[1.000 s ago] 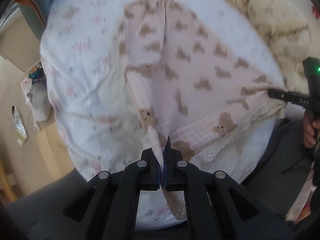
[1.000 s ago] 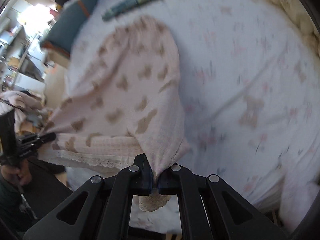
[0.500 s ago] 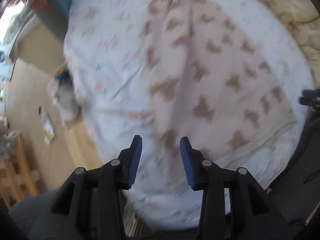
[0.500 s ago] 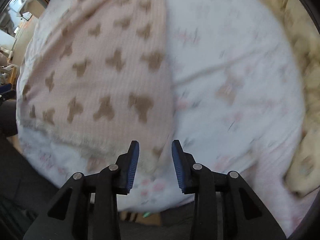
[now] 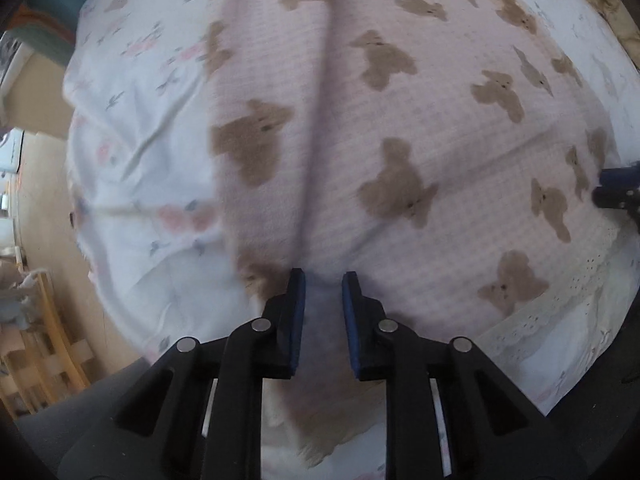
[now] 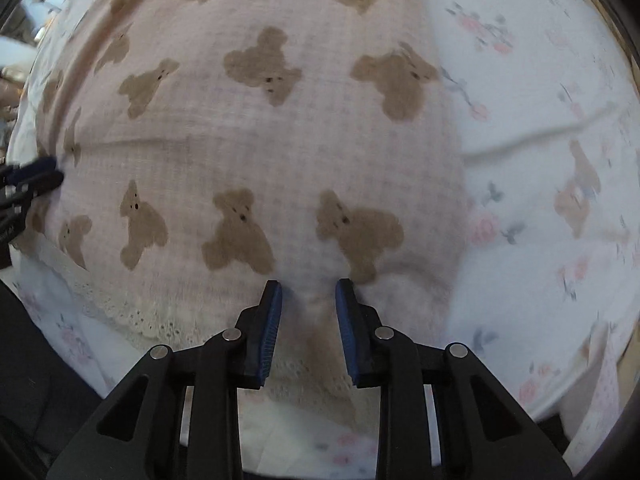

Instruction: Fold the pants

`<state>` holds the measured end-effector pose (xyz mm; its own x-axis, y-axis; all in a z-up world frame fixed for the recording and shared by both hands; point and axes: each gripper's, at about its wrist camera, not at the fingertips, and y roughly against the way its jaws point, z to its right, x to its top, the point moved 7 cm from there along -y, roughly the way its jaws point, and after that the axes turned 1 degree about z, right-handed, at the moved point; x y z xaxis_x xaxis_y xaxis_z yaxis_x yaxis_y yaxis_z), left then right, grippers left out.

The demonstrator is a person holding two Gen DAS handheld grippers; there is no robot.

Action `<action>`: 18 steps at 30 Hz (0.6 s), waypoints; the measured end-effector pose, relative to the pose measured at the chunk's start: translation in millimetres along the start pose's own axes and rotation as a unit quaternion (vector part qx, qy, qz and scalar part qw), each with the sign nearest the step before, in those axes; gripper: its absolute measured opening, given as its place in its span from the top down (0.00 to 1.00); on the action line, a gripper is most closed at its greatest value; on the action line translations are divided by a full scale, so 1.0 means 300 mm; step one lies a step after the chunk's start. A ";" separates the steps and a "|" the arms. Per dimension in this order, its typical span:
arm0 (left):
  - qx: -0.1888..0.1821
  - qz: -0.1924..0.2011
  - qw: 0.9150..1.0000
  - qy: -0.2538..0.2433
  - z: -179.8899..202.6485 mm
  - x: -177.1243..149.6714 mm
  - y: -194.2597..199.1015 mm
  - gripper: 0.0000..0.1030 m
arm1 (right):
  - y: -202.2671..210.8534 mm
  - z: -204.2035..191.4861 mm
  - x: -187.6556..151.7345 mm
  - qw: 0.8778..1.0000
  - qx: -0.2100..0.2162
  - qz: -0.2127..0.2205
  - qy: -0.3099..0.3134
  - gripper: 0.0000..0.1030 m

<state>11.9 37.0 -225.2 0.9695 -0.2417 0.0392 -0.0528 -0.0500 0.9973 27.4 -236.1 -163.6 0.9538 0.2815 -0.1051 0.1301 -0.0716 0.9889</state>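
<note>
Pink pants (image 5: 400,128) printed with brown bears lie flat on the bed, their lace hem (image 5: 560,312) towards the near edge. My left gripper (image 5: 322,280) points straight down at the pants' near left part. Its jaws are closing, with a shadowed fold of the cloth in the gap and the pads clear of it. My right gripper (image 6: 308,286) stands the same way over the pants (image 6: 260,140) near the lace hem (image 6: 132,320), closing around a small ridge of cloth. Each gripper shows at the other view's edge: right gripper (image 5: 616,190), left gripper (image 6: 32,180).
The white floral sheet (image 5: 140,120) covers the bed, also seen as sheet (image 6: 540,120) right of the pants. Left of the bed are a bare floor and wooden furniture (image 5: 40,340). A teal object (image 5: 52,12) lies far left, a beige blanket (image 5: 608,0) far right.
Both grippers were shut on the pants' lifted near edge, then let go and opened. They have sunk close to the flat pants, and their jaws are narrower than half a second ago.
</note>
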 end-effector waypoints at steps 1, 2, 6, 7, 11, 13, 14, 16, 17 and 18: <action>-0.008 0.002 1.000 0.019 -0.016 -0.001 0.015 0.84 | 0.016 0.005 0.004 1.000 0.000 0.008 0.001 0.73; -0.025 0.008 0.999 0.038 -0.026 0.005 0.038 0.84 | 0.053 0.011 0.022 0.999 0.013 0.030 -0.006 0.72; -0.055 0.079 0.992 0.077 -0.074 0.115 0.171 0.84 | 0.240 0.027 0.135 0.988 0.072 0.133 -0.032 0.69; -0.050 0.091 0.992 0.077 -0.086 0.155 0.199 0.84 | 0.284 0.034 0.170 0.984 0.077 0.156 -0.034 0.69; -0.052 0.122 0.986 0.101 -0.155 0.354 0.287 0.82 | 0.412 0.067 0.317 0.971 0.105 0.210 -0.035 0.69; -0.062 0.134 0.983 0.105 -0.198 0.449 0.300 0.69 | 0.454 0.097 0.398 0.965 0.129 0.225 -0.048 0.63; -0.060 0.144 0.982 0.105 -0.221 0.499 0.304 0.67 | 0.467 0.108 0.448 0.962 0.134 0.230 -0.055 0.55; -0.061 0.164 0.980 0.092 -0.248 0.610 0.304 0.65 | 0.464 0.125 0.550 0.959 0.139 0.237 -0.063 0.52; -0.061 0.171 0.980 0.084 -0.246 0.661 0.282 0.65 | 0.463 0.139 0.609 0.958 0.138 0.242 -0.065 0.52; -0.061 0.177 0.979 0.082 -0.250 0.708 0.263 0.65 | 0.465 0.137 0.636 0.958 0.135 0.246 -0.067 0.52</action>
<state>231.6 54.5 -133.5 0.9213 -0.0633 0.3837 -0.3738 0.1281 0.9186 238.7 -231.6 -50.0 0.9418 0.0262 0.3352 -0.2950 -0.4138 0.8612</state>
